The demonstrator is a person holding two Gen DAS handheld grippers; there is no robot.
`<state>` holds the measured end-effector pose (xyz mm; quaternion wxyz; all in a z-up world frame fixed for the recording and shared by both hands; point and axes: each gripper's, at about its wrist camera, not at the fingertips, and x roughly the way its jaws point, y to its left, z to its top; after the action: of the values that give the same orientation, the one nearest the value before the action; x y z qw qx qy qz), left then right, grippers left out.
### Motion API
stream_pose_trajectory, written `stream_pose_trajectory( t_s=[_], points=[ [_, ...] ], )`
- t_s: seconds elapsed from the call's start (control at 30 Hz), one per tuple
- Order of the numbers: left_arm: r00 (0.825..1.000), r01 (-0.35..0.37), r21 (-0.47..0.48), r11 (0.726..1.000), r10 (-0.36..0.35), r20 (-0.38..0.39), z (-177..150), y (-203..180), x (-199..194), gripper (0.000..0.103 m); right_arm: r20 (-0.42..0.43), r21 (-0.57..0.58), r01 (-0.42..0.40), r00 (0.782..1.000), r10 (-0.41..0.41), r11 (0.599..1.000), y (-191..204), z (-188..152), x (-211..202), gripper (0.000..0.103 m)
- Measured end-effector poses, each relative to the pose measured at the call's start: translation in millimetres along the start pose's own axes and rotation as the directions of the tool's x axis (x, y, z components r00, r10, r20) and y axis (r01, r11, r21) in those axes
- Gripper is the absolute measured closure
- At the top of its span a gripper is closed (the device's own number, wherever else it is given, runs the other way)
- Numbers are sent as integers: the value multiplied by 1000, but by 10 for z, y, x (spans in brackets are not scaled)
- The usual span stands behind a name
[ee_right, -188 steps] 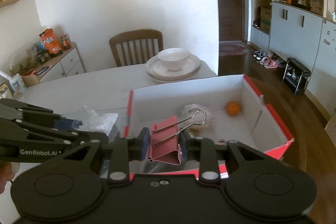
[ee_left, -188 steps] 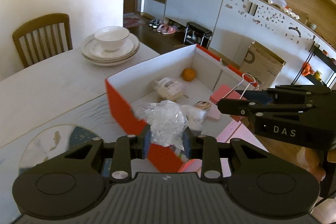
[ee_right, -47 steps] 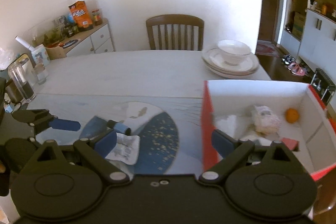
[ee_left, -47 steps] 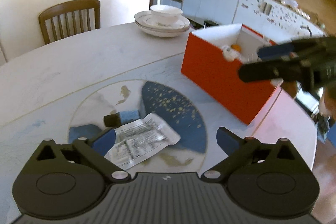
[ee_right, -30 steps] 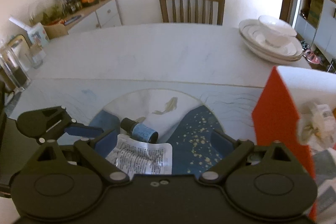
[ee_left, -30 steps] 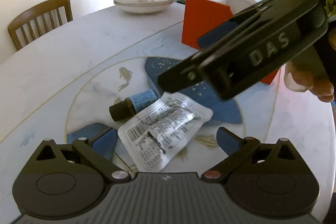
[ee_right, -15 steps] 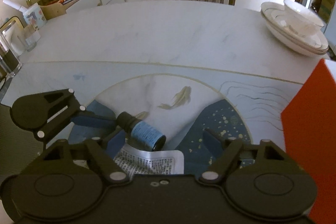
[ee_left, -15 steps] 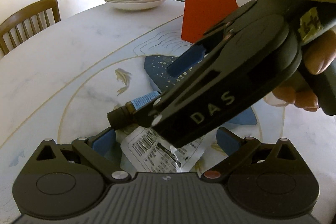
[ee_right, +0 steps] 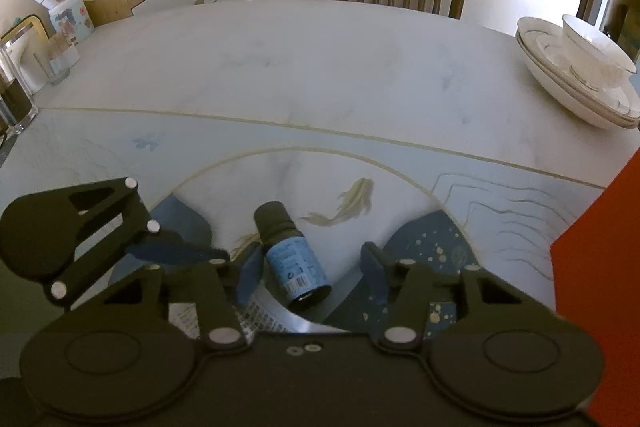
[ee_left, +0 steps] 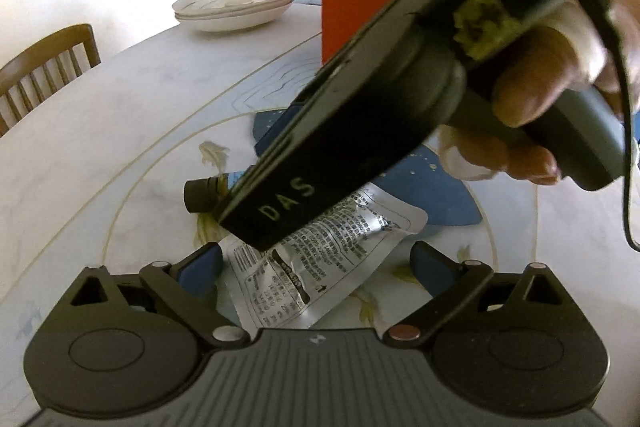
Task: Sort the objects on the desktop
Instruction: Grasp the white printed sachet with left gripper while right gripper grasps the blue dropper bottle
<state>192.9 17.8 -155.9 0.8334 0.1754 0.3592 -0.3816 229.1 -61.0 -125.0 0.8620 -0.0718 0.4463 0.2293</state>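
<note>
The right gripper (ee_right: 312,269) is closing its jaws around the small bottle (ee_right: 294,259), not yet touching it. The left gripper (ee_left: 316,265) has wide jaws, with the foil sachet (ee_left: 320,267) between them.

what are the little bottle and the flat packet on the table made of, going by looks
Small bottle: probably dark glass, though plastic is possible; smooth dark body, matte black cap that looks plastic, pale blue paper-like label with a barcode.
Flat packet: likely metallised foil or plastic film; silvery, shiny and creased, with printed text and a sealed flat edge.
</note>
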Motion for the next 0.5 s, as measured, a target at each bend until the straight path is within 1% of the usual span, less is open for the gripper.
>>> stream_pose_trajectory(
  t_s=[0.03, 0.1, 0.17, 0.23, 0.33, 0.4, 0.43, 0.47, 0.5],
  points=[
    [1000, 5, 3, 1000, -5, 2, -2, -3, -6, 8, 1, -4, 5, 1000, -5, 1000, 1, 0, 1, 54],
    [1000, 8, 9, 1000, -8, 1, 4, -11, -11, 9, 3, -10, 16, 1000, -16, 1000, 5, -1, 0, 58],
    [1000, 7, 7, 1000, -7, -3, 13, -19, -17, 13, 4, -11, 24, 1000, -24, 1000, -10, -4, -2, 65],
    [1000, 5, 5, 1000, -5, -4, 23, -36, -24, 17, 3, -6, 28, 1000, -28, 1000, -41, -8, -8, 68],
    [1000, 6, 8, 1000, -6, -8, 34, -58, -31, 24, 1, 1, 39, 999, -39, 999, -94, -14, -23, 78],
    [1000, -1, 7, 1000, 1, -15, 48, -85, -32, 25, -2, 14, 41, 999, -41, 999, -140, -27, -42, 79],
    [1000, -3, 2, 1000, 3, -19, 58, -91, -31, 30, -3, 17, 45, 999, -45, 999, -156, -36, -53, 79],
    [1000, 0, 1, 1000, 0, -16, 63, -105, -39, 39, -3, 18, 52, 999, -52, 998, -171, -49, -65, 80],
    [1000, -4, 6, 1000, 4, -15, 71, -124, -46, 42, -3, 20, 61, 998, -61, 998, -187, -66, -81, 80]
  ],
)
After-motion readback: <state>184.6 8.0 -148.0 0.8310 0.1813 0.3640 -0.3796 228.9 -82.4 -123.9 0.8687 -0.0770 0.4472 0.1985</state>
